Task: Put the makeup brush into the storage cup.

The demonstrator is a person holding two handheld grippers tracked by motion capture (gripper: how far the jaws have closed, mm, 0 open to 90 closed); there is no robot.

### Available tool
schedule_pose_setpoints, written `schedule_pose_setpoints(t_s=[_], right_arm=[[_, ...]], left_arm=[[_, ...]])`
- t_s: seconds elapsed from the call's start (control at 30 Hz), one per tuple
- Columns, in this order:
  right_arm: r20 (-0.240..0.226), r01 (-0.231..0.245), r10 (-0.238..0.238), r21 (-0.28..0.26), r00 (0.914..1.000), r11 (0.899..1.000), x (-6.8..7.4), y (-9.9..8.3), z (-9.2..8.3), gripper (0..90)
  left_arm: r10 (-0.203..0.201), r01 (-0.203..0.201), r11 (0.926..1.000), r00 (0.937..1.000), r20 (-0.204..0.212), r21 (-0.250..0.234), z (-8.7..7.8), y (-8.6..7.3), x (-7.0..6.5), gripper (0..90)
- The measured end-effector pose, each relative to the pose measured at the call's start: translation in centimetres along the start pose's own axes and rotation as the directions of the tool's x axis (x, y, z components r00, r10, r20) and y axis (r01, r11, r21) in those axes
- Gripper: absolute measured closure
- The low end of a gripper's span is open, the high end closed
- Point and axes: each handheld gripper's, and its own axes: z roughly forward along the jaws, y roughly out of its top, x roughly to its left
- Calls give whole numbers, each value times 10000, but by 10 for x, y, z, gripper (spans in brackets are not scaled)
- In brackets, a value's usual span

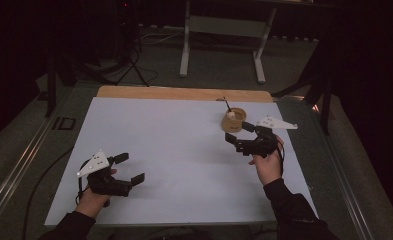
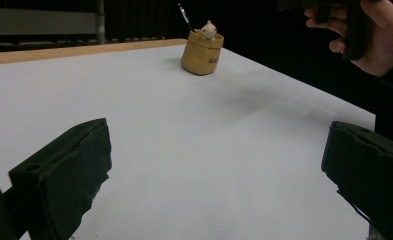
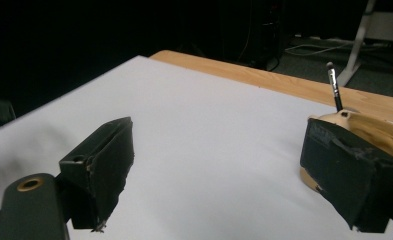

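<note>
A small tan pot (image 1: 233,120) stands at the back right of the white sheet (image 1: 184,150). A thin dark brush (image 1: 226,104) and a small white figure (image 1: 230,114) stick out of it. My right gripper (image 1: 236,134) hovers just in front of the pot with its jaws wide open and nothing between them. In the right gripper view (image 3: 219,165) the pot (image 3: 371,132) sits partly behind the right-hand jaw, the brush (image 3: 334,85) rising above it. My left gripper (image 1: 130,168) rests open at the front left. Its view (image 2: 214,170) shows the pot (image 2: 202,52) far off.
A wooden table edge (image 1: 184,93) runs along the back of the sheet. Beyond it stand a grey frame's legs (image 1: 185,47) and a tripod (image 1: 132,60) on the dark floor. The other hand (image 2: 371,35) shows at the top right of the left gripper view.
</note>
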Motion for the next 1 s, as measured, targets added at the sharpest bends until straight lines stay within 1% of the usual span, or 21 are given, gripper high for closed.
schedule_pose_setpoints(t_s=[0.03, 0.07, 0.17, 0.2, 0.27, 0.33, 0.37, 0.43, 0.5, 0.53, 0.63, 0.7, 0.73, 0.77, 0.8, 0.87, 0.9, 0.93, 1.0], right_arm=[[51, 81, -81, -20, 10000, 10000, 2, -3, 0, 134], [-28, 112, -112, 23, 9999, 9999, 4, -6, 0, 134], [-200, 128, -120, 370, 9997, 9992, 10, -16, 1, 134], [-244, 201, -191, 388, 9995, 9990, 12, -19, 0, 134], [-161, 460, -452, 472, 9988, 9978, 17, -26, -1, 134], [-257, 481, -468, 504, 9986, 9976, 20, -32, -3, 134], [-233, 542, -529, 591, 9983, 9968, 21, -35, -4, 134], [-315, 545, -524, 718, 9981, 9959, 23, -39, -6, 134], [-489, 580, -542, 801, 9973, 9951, 23, -42, -9, 134], [-574, 502, -456, 802, 9973, 9955, 23, -44, -10, 135], [-519, 487, -441, 922, 9977, 9945, 23, -51, -12, 137], [-359, 542, -507, 1050, 9981, 9930, 24, -56, -14, 136], [-351, 544, -509, 1068, 9981, 9928, 24, -58, -14, 137], [-394, 531, -490, 1132, 9980, 9922, 23, -59, -15, 137], [-303, 539, -508, 1124, 9982, 9922, 23, -60, -16, 137], [-325, 486, -452, 1095, 9984, 9928, 22, -61, -18, 136], [-263, 530, -504, 1091, 9984, 9926, 22, -62, -19, 136], [-201, 561, -541, 1137, 9983, 9919, 21, -64, -20, 136], [-214, 487, -463, 1283, 9987, 9905, 19, -67, -20, 135]], left_arm=[[9, -9, 10000, 10000, -1, 20, 0, 0, 0, 1], [0, 0, 10000, 10000, 8, 18, 0, 0, 0, 1], [15, -15, 10000, 10000, 21, 16, 0, 0, 0, 1], [11, -11, 10000, 10000, 30, 20, -1, 0, 0, 1], [16, -16, 10000, 10000, 39, 23, -1, 0, 0, 1], [41, -41, 10000, 10000, 38, 57, 0, 0, 0, 1], [17, -17, 10000, 10000, 87, 39, 0, 0, 0, 1], [94, -94, 9999, 9999, 73, 94, 0, 0, 0, 1], [134, -135, 9999, 9999, 91, 107, 0, 0, -1, 1], [147, -148, 9998, 9998, 109, 115, 0, 0, -1, 1], [141, -142, 9998, 9998, 126, 112, 0, 0, -1, 1], [103, -104, 9999, 9998, 151, 82, 1, -1, -1, 1], [104, -106, 9999, 9998, 166, 99, 1, -1, -1, 1], [125, -127, 9999, 9998, 181, 110, 1, -1, -1, 1], [124, -126, 9999, 9998, 185, 115, 1, -1, -1, 1], [168, -172, 9997, 9997, 204, 169, 1, -2, -2, 1], [169, -172, 9997, 9996, 209, 169, 1, -2, -2, 1], [154, -159, 9997, 9996, 242, 192, 1, -2, -2, 1], [178, -182, 9997, 9995, 245, 185, 2, -3, -2, 1]])
